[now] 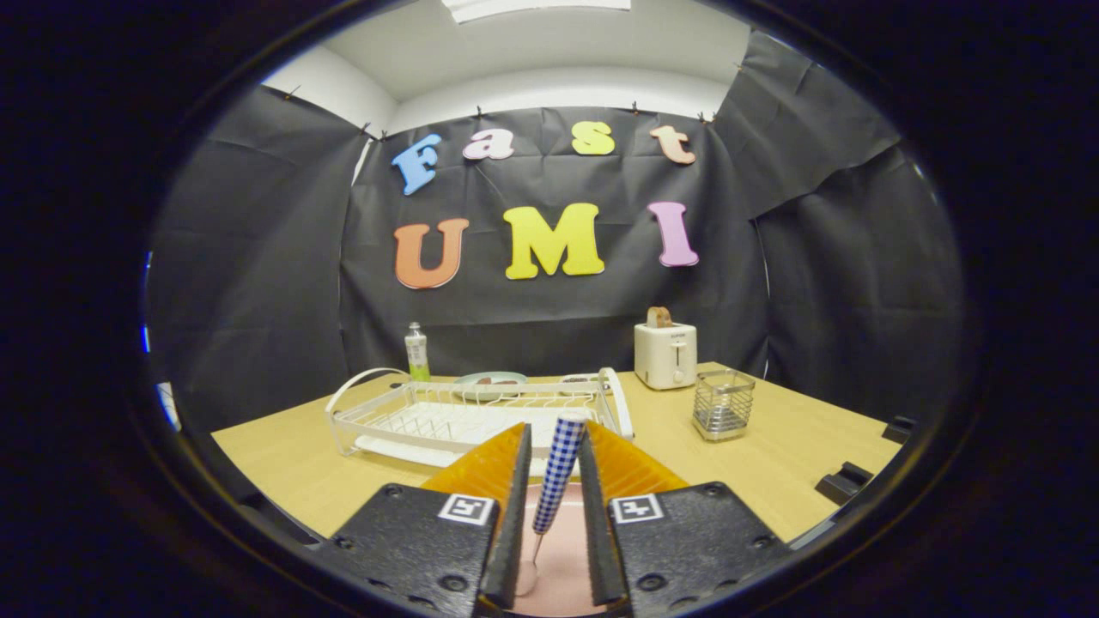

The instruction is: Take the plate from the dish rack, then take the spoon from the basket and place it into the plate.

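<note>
Matt wood-grain table [773, 463], coated wire dish rack [446, 412], glossy plastic toaster [665, 354], metal-mesh basket [724, 405]

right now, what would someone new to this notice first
The spoon with its blue checked handle stands out, held between the fingers of the gripper, its bowl down over the pink plate lying under them. Beyond the fingers sits the white dish rack on the wooden table, with a white toaster and a wire basket off to its right.
</note>
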{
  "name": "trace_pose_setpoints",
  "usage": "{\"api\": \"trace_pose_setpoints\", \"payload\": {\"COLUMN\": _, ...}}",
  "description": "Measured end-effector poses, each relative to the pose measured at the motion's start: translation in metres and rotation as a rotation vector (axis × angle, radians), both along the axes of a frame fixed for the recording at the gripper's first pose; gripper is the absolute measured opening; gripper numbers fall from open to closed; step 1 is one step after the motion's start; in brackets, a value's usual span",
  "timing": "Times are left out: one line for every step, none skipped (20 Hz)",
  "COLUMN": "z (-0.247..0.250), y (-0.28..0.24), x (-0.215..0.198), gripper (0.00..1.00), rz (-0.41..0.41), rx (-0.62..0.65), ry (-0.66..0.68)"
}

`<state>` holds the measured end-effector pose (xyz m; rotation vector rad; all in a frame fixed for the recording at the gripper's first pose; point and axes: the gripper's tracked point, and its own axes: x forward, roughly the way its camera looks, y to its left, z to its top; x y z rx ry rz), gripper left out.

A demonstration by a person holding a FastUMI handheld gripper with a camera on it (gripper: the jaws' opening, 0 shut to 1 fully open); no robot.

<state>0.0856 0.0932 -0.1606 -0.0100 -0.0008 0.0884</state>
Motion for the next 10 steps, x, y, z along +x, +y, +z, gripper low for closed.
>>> {"api": "trace_pose_setpoints", "payload": {"z": 0.007, "y": -0.008, "x": -0.002, "gripper": 0.5, "rz": -0.014, "rx": -0.015, "ry": -0.009}}
{"api": "trace_pose_setpoints", "payload": {"z": 0.011, "y": -0.013, "x": -0.004, "gripper": 0.62, "rz": -0.024, "rx": -0.028, "ry": -0.014}}
{"api": "trace_pose_setpoints", "payload": {"z": 0.018, "y": -0.017, "x": -0.007, "gripper": 0.75, "rz": -0.031, "rx": -0.033, "ry": -0.021}}
{"api": "trace_pose_setpoints", "payload": {"z": 0.024, "y": -0.022, "x": -0.011, "gripper": 0.88, "rz": -0.04, "rx": -0.027, "ry": -0.023}}
{"api": "trace_pose_setpoints", "payload": {"z": 0.031, "y": -0.024, "x": -0.017, "gripper": 1.0, "rz": -0.036, "rx": -0.02, "ry": -0.022}}
{"api": "trace_pose_setpoints", "payload": {"z": 0.036, "y": -0.026, "x": -0.021, "gripper": 1.0, "rz": -0.035, "rx": -0.017, "ry": -0.014}}
{"api": "trace_pose_setpoints", "payload": {"z": 0.04, "y": -0.032, "x": -0.026, "gripper": 1.0, "rz": -0.043, "rx": -0.018, "ry": 0.001}}
{"api": "trace_pose_setpoints", "payload": {"z": 0.048, "y": -0.034, "x": -0.032, "gripper": 1.0, "rz": -0.034, "rx": -0.017, "ry": 0.007}}
{"api": "trace_pose_setpoints", "payload": {"z": 0.057, "y": -0.033, "x": -0.039, "gripper": 1.0, "rz": -0.026, "rx": -0.014, "ry": 0.008}}
{"api": "trace_pose_setpoints", "payload": {"z": 0.067, "y": -0.036, "x": -0.047, "gripper": 1.0, "rz": -0.025, "rx": -0.013, "ry": 0.002}}
